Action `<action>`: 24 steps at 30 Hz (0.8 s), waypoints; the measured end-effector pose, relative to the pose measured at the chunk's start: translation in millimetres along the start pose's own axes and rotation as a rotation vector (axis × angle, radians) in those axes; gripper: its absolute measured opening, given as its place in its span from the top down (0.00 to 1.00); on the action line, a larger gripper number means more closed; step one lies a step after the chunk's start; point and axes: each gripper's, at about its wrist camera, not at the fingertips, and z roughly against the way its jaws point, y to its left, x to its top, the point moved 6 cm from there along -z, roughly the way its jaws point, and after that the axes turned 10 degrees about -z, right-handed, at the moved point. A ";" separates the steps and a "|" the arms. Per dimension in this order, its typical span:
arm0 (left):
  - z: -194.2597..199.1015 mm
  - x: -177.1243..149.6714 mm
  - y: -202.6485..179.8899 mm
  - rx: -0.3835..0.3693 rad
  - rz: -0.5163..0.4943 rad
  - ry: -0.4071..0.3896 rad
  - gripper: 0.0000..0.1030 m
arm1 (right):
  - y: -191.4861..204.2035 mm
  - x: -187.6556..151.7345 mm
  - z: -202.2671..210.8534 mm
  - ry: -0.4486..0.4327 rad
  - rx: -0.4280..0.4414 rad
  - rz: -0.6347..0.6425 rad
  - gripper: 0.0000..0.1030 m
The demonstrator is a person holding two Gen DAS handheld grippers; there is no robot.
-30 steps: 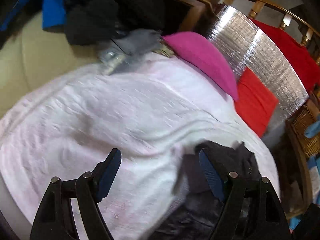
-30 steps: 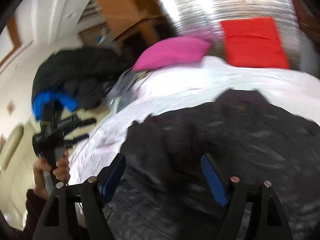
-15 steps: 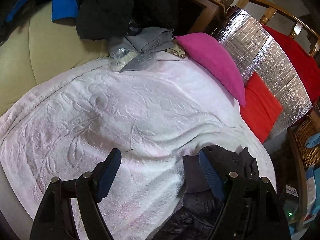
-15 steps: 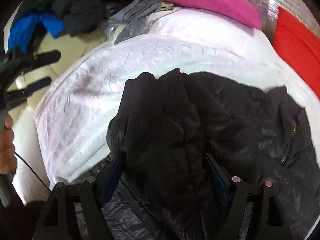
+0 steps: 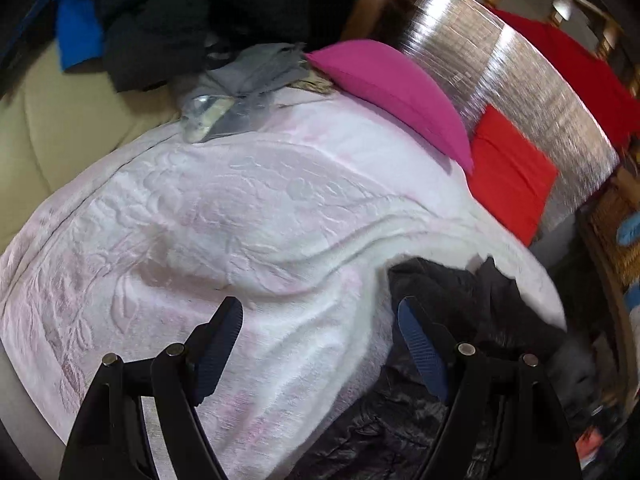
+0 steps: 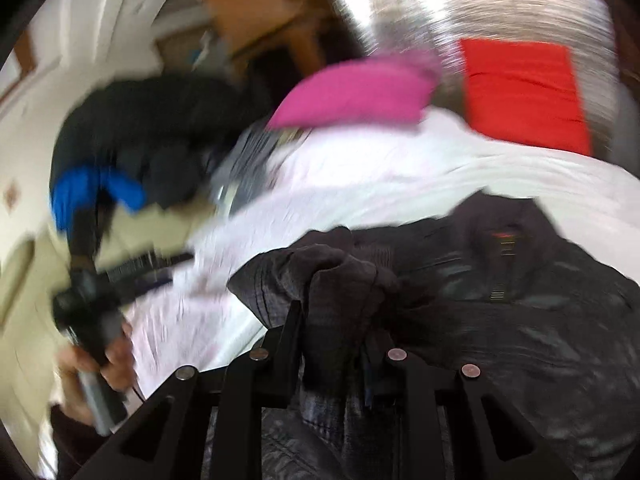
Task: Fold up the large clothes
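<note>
A dark grey quilted jacket (image 6: 500,300) lies bunched on a pale pink bedspread (image 6: 360,168). My right gripper (image 6: 334,320) is closing on a raised fold of the jacket, and the cloth is pinched between its fingers. In the left wrist view the jacket (image 5: 472,304) shows at the lower right, just behind my right-hand finger. My left gripper (image 5: 320,320) hangs open over the bedspread (image 5: 240,208) with nothing between its fingers. That left gripper (image 6: 140,268) also appears, blurred, in the right wrist view, held by a hand (image 6: 108,360).
A magenta pillow (image 5: 392,92), a red cushion (image 5: 512,172) and a silver foil panel (image 5: 520,80) stand at the bed's far side. A heap of dark and blue clothes (image 5: 152,28) and a grey garment (image 5: 248,80) lie at the far left. A wicker chair (image 5: 612,208) stands right.
My right gripper went from wide open around the jacket to pinched on a fold of it and has lifted it. The left gripper drifted slightly and stays open.
</note>
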 end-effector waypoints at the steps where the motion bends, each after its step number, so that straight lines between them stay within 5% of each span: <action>1: -2.2 -2.1 -10.4 -0.003 -0.032 0.005 0.22 | -11.6 2.6 9.3 -0.024 0.001 -0.033 0.76; 5: -13.6 -14.4 -53.5 -0.012 -0.160 0.035 0.22 | -62.5 -11.9 38.1 -0.083 -0.021 -0.143 0.76; 10: -40.2 -42.1 -97.8 -0.015 -0.284 0.133 0.22 | -110.6 -50.6 26.1 0.029 -0.025 -0.276 0.66; 12: -49.6 -51.1 -106.1 0.003 -0.319 0.170 0.22 | -132.6 -57.6 25.7 0.050 0.053 -0.385 0.38; 13: -54.8 -56.1 -109.1 0.024 -0.343 0.190 0.22 | -143.5 -56.9 29.7 0.034 0.086 -0.447 0.33; 24: -79.9 -73.7 -106.3 0.131 -0.407 0.244 0.19 | -233.2 -51.7 25.1 -0.025 0.421 -1.003 0.25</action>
